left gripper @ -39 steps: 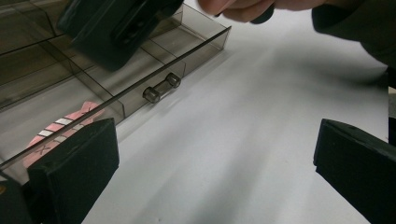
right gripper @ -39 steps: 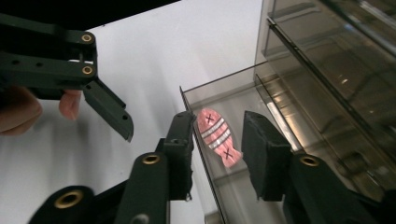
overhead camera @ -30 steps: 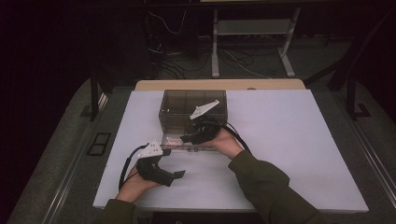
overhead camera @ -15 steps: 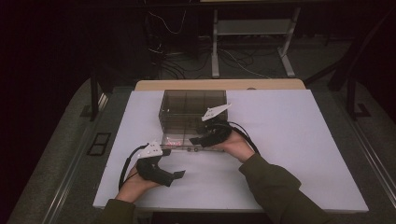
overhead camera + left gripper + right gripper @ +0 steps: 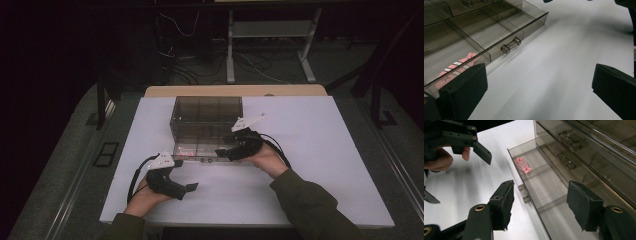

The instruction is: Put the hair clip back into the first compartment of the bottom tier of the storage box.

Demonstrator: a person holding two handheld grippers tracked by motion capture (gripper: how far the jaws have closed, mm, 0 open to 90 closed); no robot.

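Note:
A smoked clear drawer cabinet [image 5: 207, 112] stands mid-table with its bottom drawer [image 5: 197, 154] pulled out. A pink striped fish-shaped piece [image 5: 186, 151] [image 5: 456, 67] [image 5: 522, 165] lies in the drawer's left compartment. My right gripper [image 5: 222, 151] [image 5: 544, 205] is at the drawer's right front. Its jaws have just been opening and stand on either side of the drawer's front wall, past the handle [image 5: 524, 193], with the pads touching nothing. My left gripper [image 5: 184, 175] [image 5: 539, 92] hangs open over bare table just in front of the drawer's left end, near the handle [image 5: 510, 45].
The white tabletop [image 5: 320, 150] stretches wide to the right and in front of the cabinet. Upper drawers [image 5: 579, 152] with their own handles sit shut above the open one. A finger [image 5: 482, 151] of the left gripper shows in the right gripper view.
My right gripper has slid to the right along the drawer front, and its jaws stand wider apart. The left gripper and the pink piece have kept still.

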